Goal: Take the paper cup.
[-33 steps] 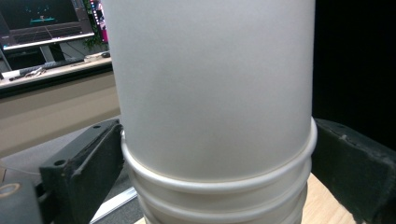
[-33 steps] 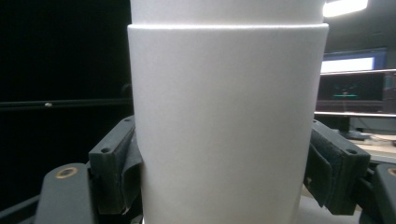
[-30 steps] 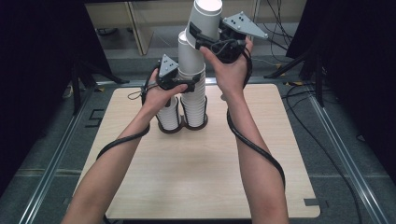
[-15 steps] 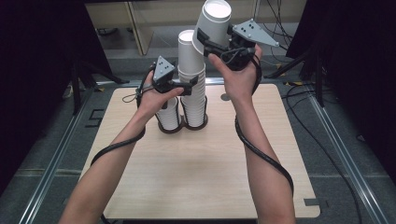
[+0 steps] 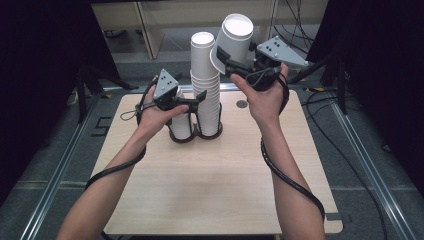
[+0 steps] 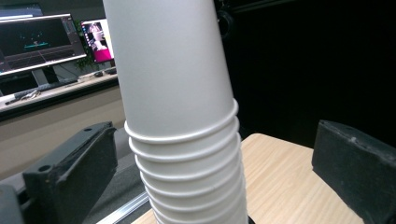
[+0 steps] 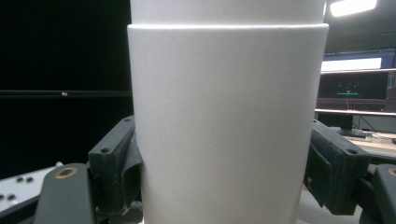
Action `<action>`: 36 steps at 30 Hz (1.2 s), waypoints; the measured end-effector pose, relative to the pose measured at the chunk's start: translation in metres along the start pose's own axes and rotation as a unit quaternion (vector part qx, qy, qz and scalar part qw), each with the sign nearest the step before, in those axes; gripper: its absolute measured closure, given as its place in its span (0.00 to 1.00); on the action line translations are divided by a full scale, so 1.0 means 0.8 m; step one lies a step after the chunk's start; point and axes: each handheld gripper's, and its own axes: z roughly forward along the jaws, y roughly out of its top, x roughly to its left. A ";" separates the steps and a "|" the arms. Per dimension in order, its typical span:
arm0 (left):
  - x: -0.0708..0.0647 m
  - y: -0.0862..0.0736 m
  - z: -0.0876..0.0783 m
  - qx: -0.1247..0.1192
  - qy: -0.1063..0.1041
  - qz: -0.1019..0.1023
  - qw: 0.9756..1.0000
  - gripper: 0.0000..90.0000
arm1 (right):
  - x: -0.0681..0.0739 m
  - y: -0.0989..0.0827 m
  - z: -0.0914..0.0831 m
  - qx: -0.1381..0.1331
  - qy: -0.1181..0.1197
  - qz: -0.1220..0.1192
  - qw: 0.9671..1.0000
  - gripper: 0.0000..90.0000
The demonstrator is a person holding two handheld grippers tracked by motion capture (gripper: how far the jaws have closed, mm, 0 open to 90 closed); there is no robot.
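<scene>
A tall stack of white paper cups stands in a black ring holder at the table's far middle, with a shorter stack beside it on the left. My left gripper is open at the tall stack's mid height. Its jaws have just been opening, and in the left gripper view the stack stands between the pads without touching them. My right gripper is shut on a single white cup, held tilted in the air just right of the stack's top. The pads press on the cup's sides.
The wooden table has a small dark disc near its far edge. Metal rails run along both sides. A pale cabinet stands behind the table, and dark stands and cables flank it.
The right gripper has carried the top cup off the tall stack, rightward and slightly down, tilting it. The left gripper has let go of the stack, opened and drawn a little left.
</scene>
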 end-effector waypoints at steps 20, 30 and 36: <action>-0.041 -0.024 -0.055 0.001 -0.034 0.015 0.999 0.00 | 0.010 -0.065 -0.044 0.047 0.017 0.009 0.999 0.25; -0.056 -0.046 -0.077 0.013 -0.049 0.018 0.999 0.00 | 0.023 -0.104 -0.065 0.081 0.036 0.017 0.996 0.25; -0.062 -0.058 -0.087 0.020 -0.056 0.014 0.998 0.00 | 0.031 -0.129 -0.080 0.096 0.042 0.031 0.994 0.25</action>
